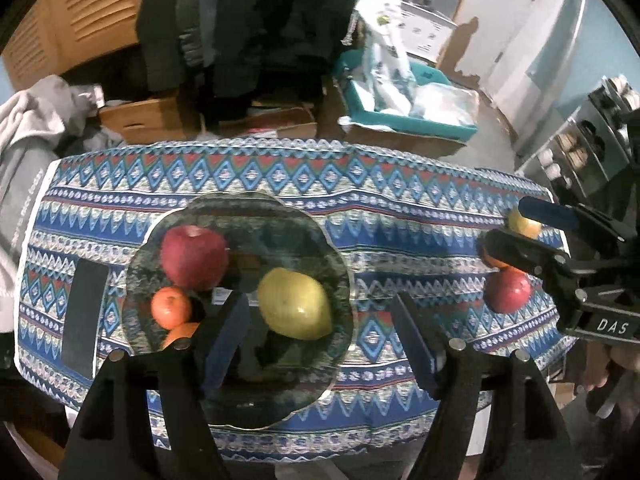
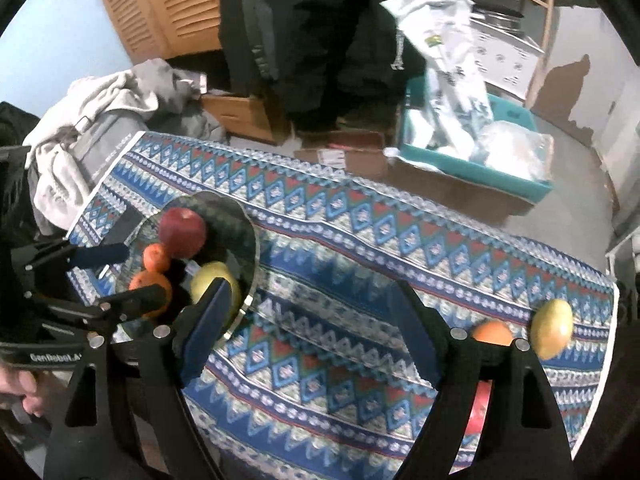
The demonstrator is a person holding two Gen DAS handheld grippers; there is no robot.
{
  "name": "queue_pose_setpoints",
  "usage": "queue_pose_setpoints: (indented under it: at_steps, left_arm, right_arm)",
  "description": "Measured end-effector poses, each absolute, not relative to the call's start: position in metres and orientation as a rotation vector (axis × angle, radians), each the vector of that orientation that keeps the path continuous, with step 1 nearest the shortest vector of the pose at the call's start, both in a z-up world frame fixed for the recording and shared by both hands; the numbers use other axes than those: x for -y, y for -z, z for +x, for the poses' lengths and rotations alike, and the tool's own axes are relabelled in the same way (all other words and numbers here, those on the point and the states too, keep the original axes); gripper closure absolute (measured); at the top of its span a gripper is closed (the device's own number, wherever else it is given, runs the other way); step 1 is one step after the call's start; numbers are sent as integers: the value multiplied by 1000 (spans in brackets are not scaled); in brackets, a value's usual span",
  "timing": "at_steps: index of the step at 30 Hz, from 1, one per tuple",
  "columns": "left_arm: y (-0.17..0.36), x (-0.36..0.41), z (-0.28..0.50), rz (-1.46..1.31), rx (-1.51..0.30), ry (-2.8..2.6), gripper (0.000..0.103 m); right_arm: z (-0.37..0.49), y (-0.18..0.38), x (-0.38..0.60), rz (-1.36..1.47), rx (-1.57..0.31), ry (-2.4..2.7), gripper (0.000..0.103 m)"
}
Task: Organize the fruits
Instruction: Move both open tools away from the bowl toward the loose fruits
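A glass plate (image 1: pixel 340 280) on a desk draped in a blue patterned cloth (image 1: pixel 400 208) holds a red apple (image 1: pixel 195 257), a yellow-green fruit (image 1: pixel 295 303) and two oranges (image 1: pixel 171 306), while three more fruits lie well apart near the cloth's far right edge: a second yellow-green fruit (image 2: pixel 552 328), an orange (image 2: pixel 493 332) and a red apple (image 1: pixel 508 290). The left gripper (image 1: pixel 320 344) hangs over the plate, its fingers apart and gripping nothing. The right gripper (image 2: pixel 308 340) hovers above bare cloth between the plate and the loose fruits, its fingers likewise apart and empty. A dark phone-like slab (image 1: pixel 84 312) lies left of the plate.
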State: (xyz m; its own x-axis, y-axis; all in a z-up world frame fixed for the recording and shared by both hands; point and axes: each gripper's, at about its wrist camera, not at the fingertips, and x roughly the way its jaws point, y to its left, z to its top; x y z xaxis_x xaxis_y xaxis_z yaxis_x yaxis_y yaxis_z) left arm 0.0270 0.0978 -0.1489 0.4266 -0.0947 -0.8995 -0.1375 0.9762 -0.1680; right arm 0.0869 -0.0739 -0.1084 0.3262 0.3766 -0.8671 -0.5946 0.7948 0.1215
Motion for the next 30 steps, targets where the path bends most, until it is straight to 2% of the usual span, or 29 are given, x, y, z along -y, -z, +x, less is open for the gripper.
queue_pose_setpoints:
  at_steps: [30]
  left_arm:
    - [106,26,53,-65,-1069,107,24]
  right_arm:
    - [89,66,253,-121,-951,-436,18]
